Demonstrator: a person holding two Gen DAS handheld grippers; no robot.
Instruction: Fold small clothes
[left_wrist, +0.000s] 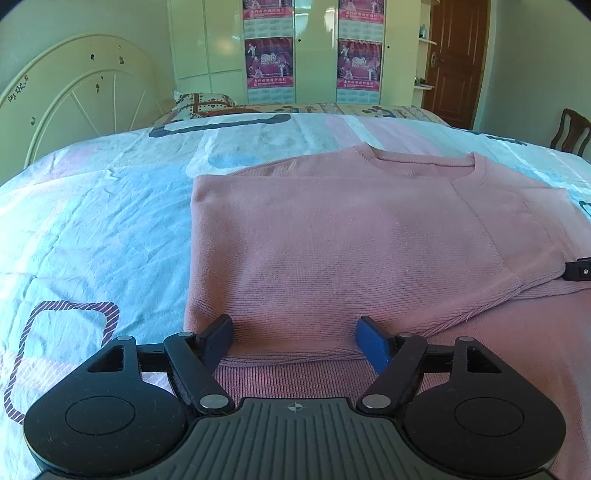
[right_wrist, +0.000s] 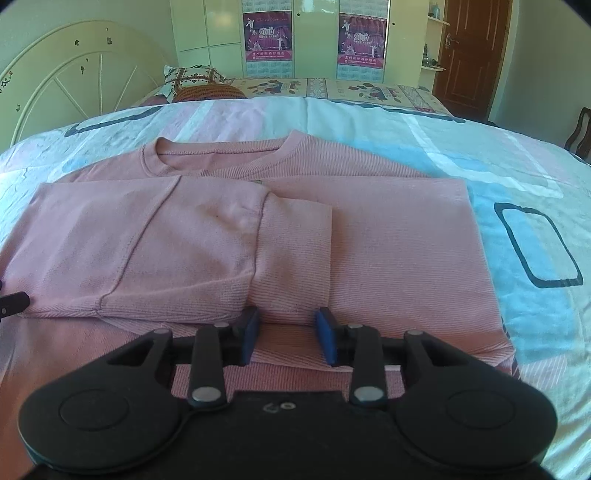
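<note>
1. A bedroom: the patterned bedspread fills the frame, the curved headboard at upper left, wardrobe doors at top centre.
2. The pink sweater lies flat at mid-frame, sleeves folded inward across the body, collar away from me, probably ready for the hem-to-collar fold.
3. My left gripper sits at the lower centre of its view, jaws spread wide over the near hem, pressing nothing.
4. My right gripper straddles the hem beside the folded cuff, jaws parted, not pinching.
5. No containers visible.
</note>
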